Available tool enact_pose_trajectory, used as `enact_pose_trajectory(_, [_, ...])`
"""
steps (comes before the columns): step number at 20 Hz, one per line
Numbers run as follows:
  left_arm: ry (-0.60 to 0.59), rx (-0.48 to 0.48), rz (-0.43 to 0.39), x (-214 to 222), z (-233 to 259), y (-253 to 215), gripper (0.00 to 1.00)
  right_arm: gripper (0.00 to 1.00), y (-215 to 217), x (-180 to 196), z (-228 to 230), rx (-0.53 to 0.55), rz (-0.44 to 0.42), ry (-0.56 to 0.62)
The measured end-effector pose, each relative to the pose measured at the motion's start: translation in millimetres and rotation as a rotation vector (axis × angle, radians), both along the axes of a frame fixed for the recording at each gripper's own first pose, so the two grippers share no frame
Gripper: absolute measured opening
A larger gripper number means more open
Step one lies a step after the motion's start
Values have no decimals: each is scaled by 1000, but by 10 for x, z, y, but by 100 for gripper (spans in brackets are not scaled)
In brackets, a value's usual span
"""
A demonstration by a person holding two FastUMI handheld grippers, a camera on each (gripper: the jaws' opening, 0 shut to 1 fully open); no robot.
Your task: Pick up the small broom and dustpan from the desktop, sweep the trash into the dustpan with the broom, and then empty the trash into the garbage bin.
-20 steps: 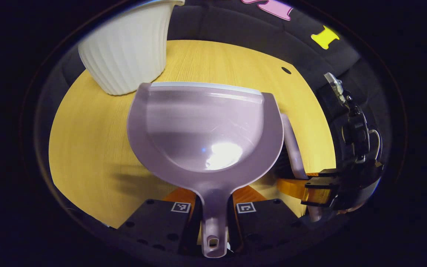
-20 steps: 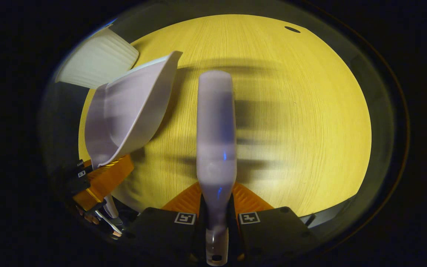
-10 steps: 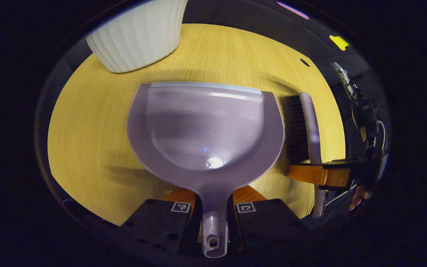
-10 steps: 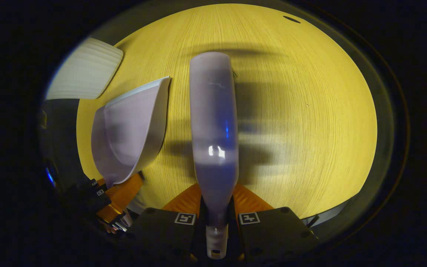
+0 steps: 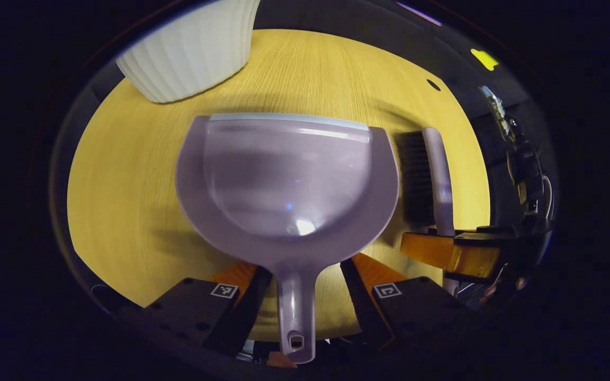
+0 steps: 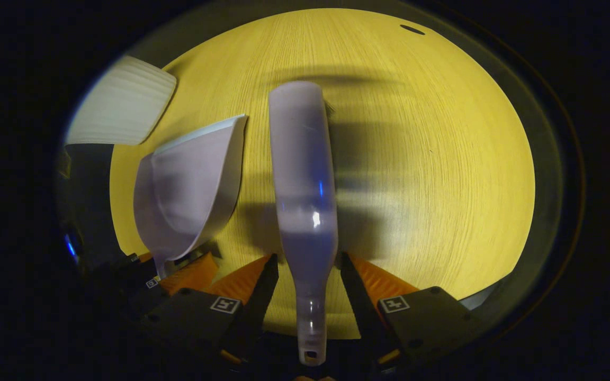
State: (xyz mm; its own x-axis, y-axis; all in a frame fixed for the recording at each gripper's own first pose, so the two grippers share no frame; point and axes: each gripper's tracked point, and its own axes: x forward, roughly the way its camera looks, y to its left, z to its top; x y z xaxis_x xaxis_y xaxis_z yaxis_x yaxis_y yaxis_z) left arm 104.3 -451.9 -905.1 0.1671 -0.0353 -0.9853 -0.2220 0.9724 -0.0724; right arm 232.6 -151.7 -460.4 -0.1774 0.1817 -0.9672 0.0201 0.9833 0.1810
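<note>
The lilac dustpan lies flat on the wooden desktop, its pan bare inside. My left gripper is open, its fingers spread either side of the dustpan handle without touching it. In the right gripper view the lilac broom lies on the desktop, bristles down, and my right gripper stands open around its handle. The broom sits just right of the dustpan in the left gripper view, with the right gripper behind it. The dustpan is left of the broom.
A white ribbed garbage bin stands at the far left of the desktop, beyond the dustpan; the bin is at the upper left in the right gripper view. A small dark hole marks the far right of the desktop.
Both grippers have opened and let go: the dustpan handle and the broom handle now lie free between spread fingers. Both tools have settled on the desktop.
</note>
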Motion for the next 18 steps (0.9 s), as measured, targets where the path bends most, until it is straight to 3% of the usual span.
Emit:
enact_pose_trajectory(1, [1,3,-1,-14,39,-7,76,87,6,13,40,1,-13,-18])
enact_pose_trajectory(2, [2,-2,-2,-27,84,-19,76,100,-7,63,89,0,-26,-39])
enact_pose_trajectory(4, [0,-45,13,-76,225,-107,76,99,-38,114,221,-5,-58,-101])
enact_pose_trajectory(7, [-86,-35,19,-130,646,-103,76,99,-170,203,653,-31,-123,-278])
enact_pose_trajectory(10, [-240,29,2,-102,1222,-43,76,99,-350,426,1280,-91,-179,-521])
enact_pose_trajectory(14, [-436,77,-58,-83,1901,-79,76,99,-235,699,2143,-75,-230,-790])
enact_pose_trajectory(18, [-698,183,-151,-86,2588,8,76,98,-104,630,2916,-45,-250,-1011])
